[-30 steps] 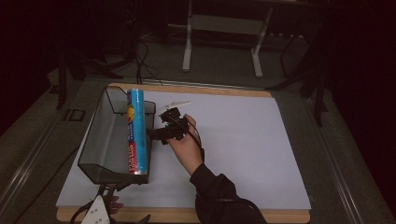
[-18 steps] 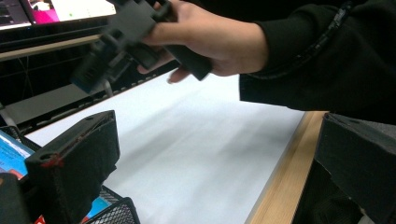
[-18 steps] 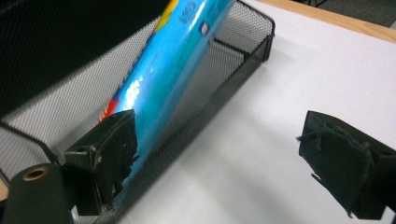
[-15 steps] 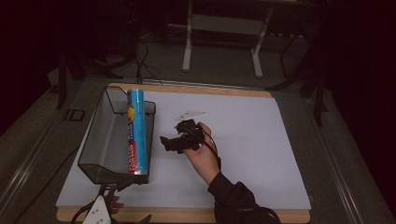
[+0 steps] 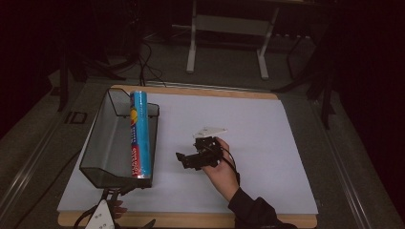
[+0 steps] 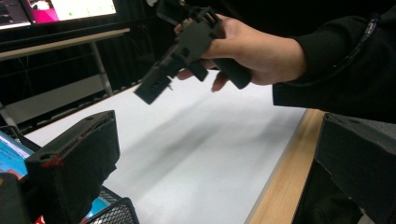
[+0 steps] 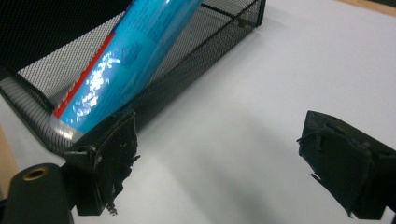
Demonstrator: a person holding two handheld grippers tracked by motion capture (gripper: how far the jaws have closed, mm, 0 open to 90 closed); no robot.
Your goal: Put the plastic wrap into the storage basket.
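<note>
- Here the blue tube [image 5: 140,136] lies along the right wall of the wire basket [image 5: 107,143].
- The right gripper [image 5: 191,159] hovers beside it, jaws spread, empty.
- The left gripper [image 5: 109,200] sits at the table's near edge, jaws spread.

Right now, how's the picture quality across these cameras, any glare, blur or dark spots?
High view: the room beyond the table is nearly black, while the white surface is evenly lit. Right gripper view: bright glare patches on the blue tube, with the near jaws soft. Left gripper view: the near jaws are blurred, and soft shadow streaks cross the table under the right gripper.
</note>
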